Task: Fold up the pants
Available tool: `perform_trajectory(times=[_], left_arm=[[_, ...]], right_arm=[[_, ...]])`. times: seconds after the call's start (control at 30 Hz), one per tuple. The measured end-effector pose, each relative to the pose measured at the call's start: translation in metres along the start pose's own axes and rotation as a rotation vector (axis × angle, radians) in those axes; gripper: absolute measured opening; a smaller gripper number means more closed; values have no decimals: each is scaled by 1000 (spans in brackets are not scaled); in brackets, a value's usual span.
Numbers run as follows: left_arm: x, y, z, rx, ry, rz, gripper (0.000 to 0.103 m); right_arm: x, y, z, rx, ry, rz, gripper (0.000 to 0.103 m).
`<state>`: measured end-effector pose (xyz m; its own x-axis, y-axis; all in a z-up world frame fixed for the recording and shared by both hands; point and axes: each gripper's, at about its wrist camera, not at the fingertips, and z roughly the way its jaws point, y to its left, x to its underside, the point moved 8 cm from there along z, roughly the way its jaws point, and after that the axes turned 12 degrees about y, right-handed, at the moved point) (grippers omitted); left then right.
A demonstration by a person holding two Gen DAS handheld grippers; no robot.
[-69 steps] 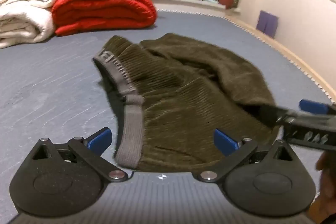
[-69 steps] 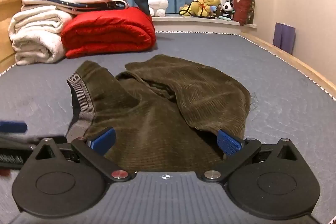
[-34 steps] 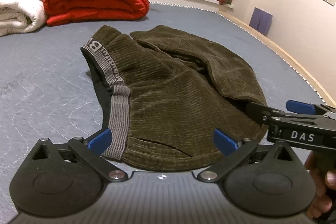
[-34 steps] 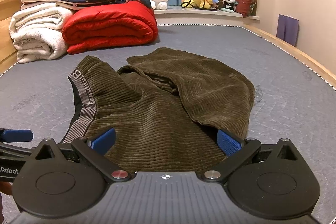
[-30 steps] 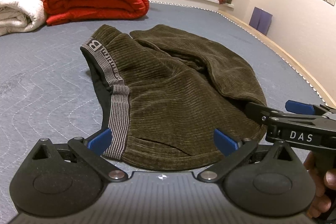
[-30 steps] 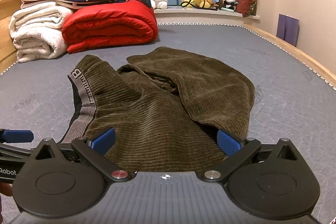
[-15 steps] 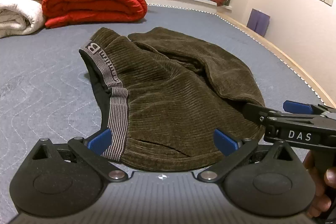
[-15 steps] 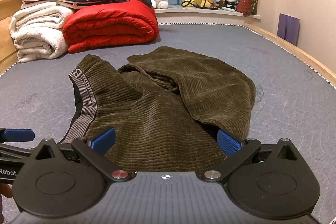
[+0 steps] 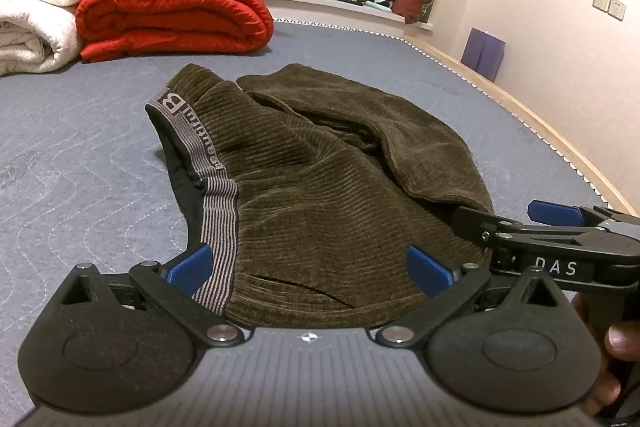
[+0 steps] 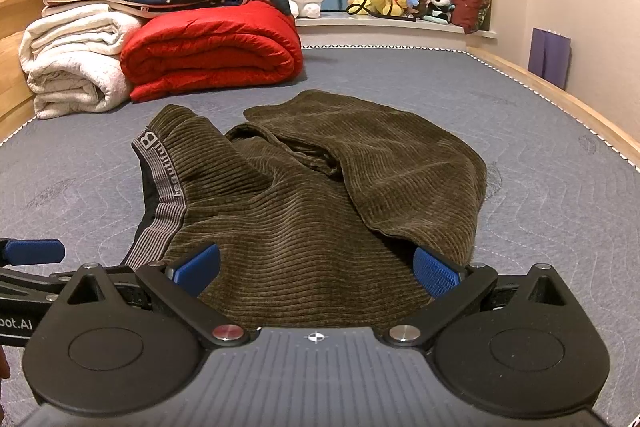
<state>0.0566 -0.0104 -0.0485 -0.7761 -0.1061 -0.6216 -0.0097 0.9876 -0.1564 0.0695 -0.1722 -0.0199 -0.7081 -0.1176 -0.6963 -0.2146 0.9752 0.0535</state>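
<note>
Both grippers, left gripper point(image 9: 308, 265) and right gripper point(image 10: 316, 269), gape wide; each hides the pants' point(image 9: 328, 187) near hem at 6 o'clock.

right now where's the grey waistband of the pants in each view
Left wrist: the grey waistband runs down left of centre, from the "B" logo to the left tool's left finger.
Right wrist: waistband sits left of centre, ending above the right tool's left finger.
Shared landmark: the red quilt beyond the pants.
</note>
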Motion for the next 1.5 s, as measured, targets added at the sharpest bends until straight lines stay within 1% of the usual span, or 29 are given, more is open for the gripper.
perform_trajectory(times=[0.37, 0.47, 0.53, 0.6, 0.63, 0.67, 0.73, 0.77, 0.8, 0.83, 0.87, 0.93, 0.97, 1.0, 1.07, 1.1, 1.17, 1.23, 1.27, 1.33, 1.4, 1.43, 1.47, 1.5], left_arm=[[0, 0, -2, -3, -3, 8, 103], [0, 0, -1, -8, -4, 13, 103], [0, -1, -1, -14, -2, 17, 103], [0, -2, -1, -17, -4, 23, 103], [0, -2, -1, -20, -6, 27, 103], [0, -2, -1, -21, -7, 31, 103], [0, -2, 0, -23, -7, 35, 103], [0, -3, 0, -24, -8, 37, 103], [0, -3, -1, -24, -10, 39, 100], [0, -2, -2, -22, -17, 42, 90], [-1, -2, -3, -19, -24, 46, 80], [-7, 3, -10, 3, -51, 41, 17], [-13, 7, -15, 26, -68, 34, 8], [-20, 12, -21, 49, -84, 26, 5], [-36, 26, -34, 73, -95, -12, 5], [-46, 35, -40, 91, -96, -36, 5], [-65, 48, -49, 116, -91, -55, 6], [-84, 62, -49, 117, -70, -59, 6], [-91, 69, -46, 119, -54, -60, 6], [-100, 86, -32, 129, -42, -76, 8], [-94, 109, -7, 122, -61, -114, 8], [-85, 121, 9, 112, -62, -135, 8], [-71, 136, 35, 76, 25, -178, 7], [-62, 148, 54, 65, 127, -247, 8]], right_arm=[[0, 3, 0, -5, -5, -7, 102], [0, 4, 0, -9, -4, -7, 101], [0, 4, -2, -11, -16, -13, 99], [-1, 3, -3, -4, -22, -14, 94], [-1, 2, -3, -2, -21, -9, 89], [-1, 0, -2, -3, -17, -3, 87], [-1, -2, -1, -10, -10, 11, 78], [-1, -3, -1, -13, -9, 14, 76], [-1, -3, -1, -14, -10, 15, 70], [-1, -3, -1, -14, -12, 15, 62], [-1, -3, -2, -15, -16, 15, 58], [-3, -5, -4, -18, -29, 22, 44], [-7, -8, -7, -22, -42, 31, 42], [-10, -11, -11, -24, -59, 41, 39], [-19, -24, -21, -11, -107, 70, 39], [-24, -30, -25, -4, -117, 75, 39], [-35, -41, -28, -19, -91, 81, 39], [-49, -48, -31, -40, -67, 73, 40], [-60, -49, -32, -38, -60, 41, 41], [-77, -51, -33, -15, -81, -4, 49], [-89, -56, -24, -7, -116, -39, 54], [-90, -61, -13, 4, -117, -46, 55], [-86, -68, -1, 20, -109, -40, 56], [-78, -75, 14, 34, -90, -28, 57]])
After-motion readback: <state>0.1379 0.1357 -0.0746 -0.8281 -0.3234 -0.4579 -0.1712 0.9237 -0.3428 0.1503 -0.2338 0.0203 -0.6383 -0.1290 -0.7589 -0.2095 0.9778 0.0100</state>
